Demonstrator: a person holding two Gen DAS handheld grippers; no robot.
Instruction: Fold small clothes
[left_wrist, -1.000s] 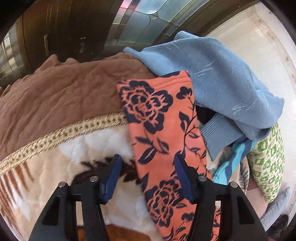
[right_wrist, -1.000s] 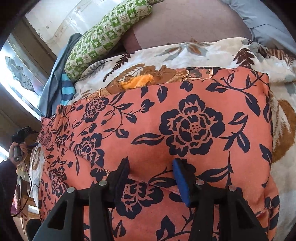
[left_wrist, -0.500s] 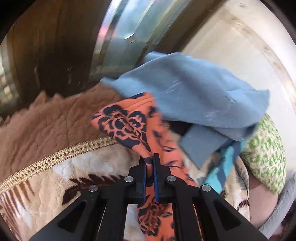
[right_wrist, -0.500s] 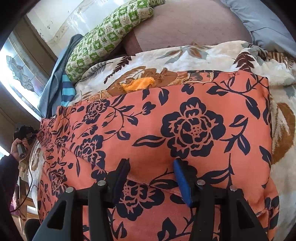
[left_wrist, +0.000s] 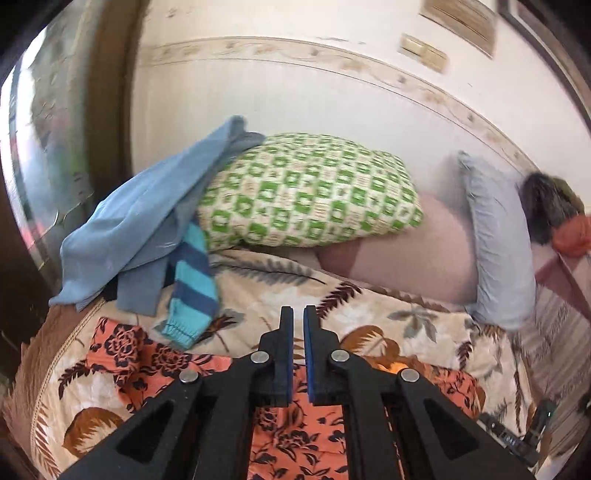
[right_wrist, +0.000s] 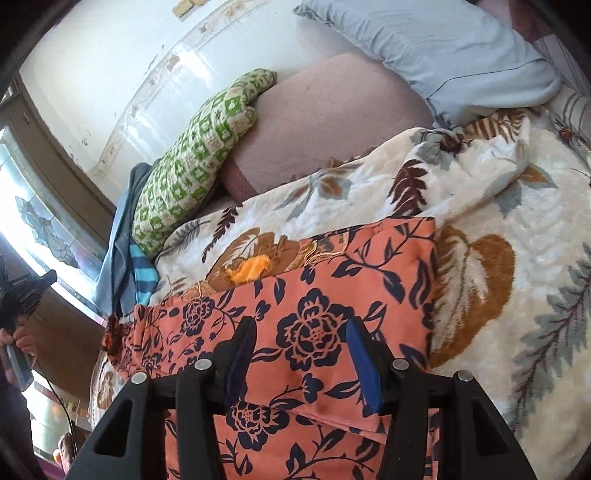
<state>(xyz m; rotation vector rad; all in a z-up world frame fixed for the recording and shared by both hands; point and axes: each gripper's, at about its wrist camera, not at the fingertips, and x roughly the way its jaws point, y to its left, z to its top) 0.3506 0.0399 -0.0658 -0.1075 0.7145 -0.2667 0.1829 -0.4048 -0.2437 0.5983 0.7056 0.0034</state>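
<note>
An orange garment with dark blue flowers (right_wrist: 314, 332) lies on the leaf-patterned blanket (right_wrist: 498, 295); it also shows in the left wrist view (left_wrist: 147, 365), folded over on itself. My left gripper (left_wrist: 298, 317) is shut with a thin gap between its pads, raised above the garment; I see no cloth between the tips. My right gripper (right_wrist: 299, 328) is open, its fingers just above the middle of the garment.
A light blue sweater (left_wrist: 140, 229) and a striped turquoise sleeve (left_wrist: 194, 288) lie at the back left beside a green-checked pillow (left_wrist: 310, 192). A grey-blue pillow (left_wrist: 498, 243) lies at the right. The wall runs behind the bed.
My left gripper shut on the garment's left end, then carried it over to the right and swung to face the pillows. The right gripper stayed open and drew back slightly.
</note>
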